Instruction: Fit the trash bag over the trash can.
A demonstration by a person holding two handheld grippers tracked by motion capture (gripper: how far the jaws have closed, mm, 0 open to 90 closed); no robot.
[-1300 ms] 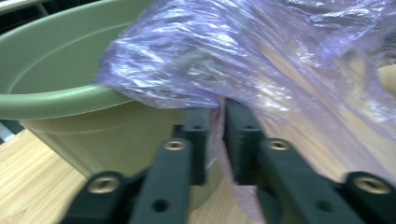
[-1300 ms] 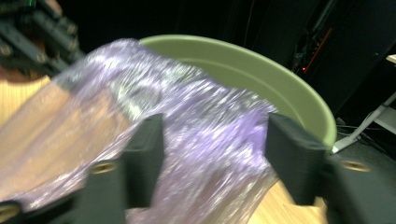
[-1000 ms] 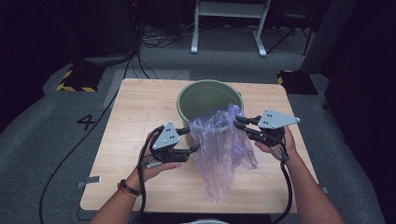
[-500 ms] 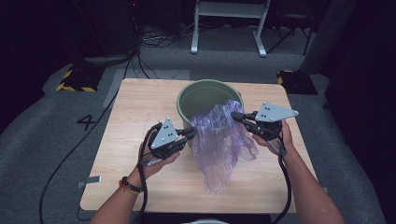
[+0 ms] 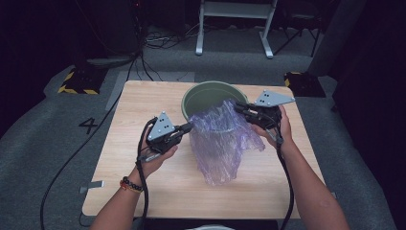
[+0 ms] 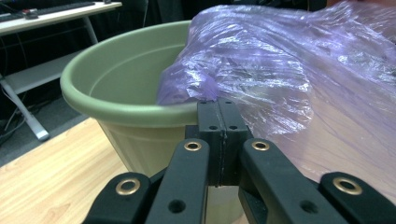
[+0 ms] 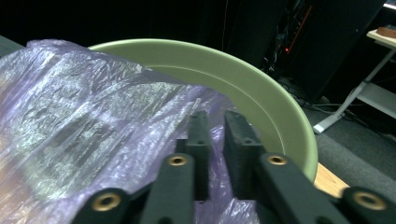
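Film this thin will be light, limp and slippery, so keep your hold at the mouth edge. You have the crinkled translucent purple plastic bag (image 5: 221, 143) stretched across the near rim of the round green plastic pot (image 5: 203, 96) at the wooden table's (image 5: 134, 129) far middle. Left gripper (image 5: 189, 126) pinches its left edge; right gripper (image 5: 238, 107) clamps the right, film between narrow jaws.

- We are reading one sign: a black digit "4" (image 5: 89, 125), sitting on the grey floor (image 5: 43, 143) just left of the table (image 5: 143, 100).
- We are finding no other readable text, label or brand.
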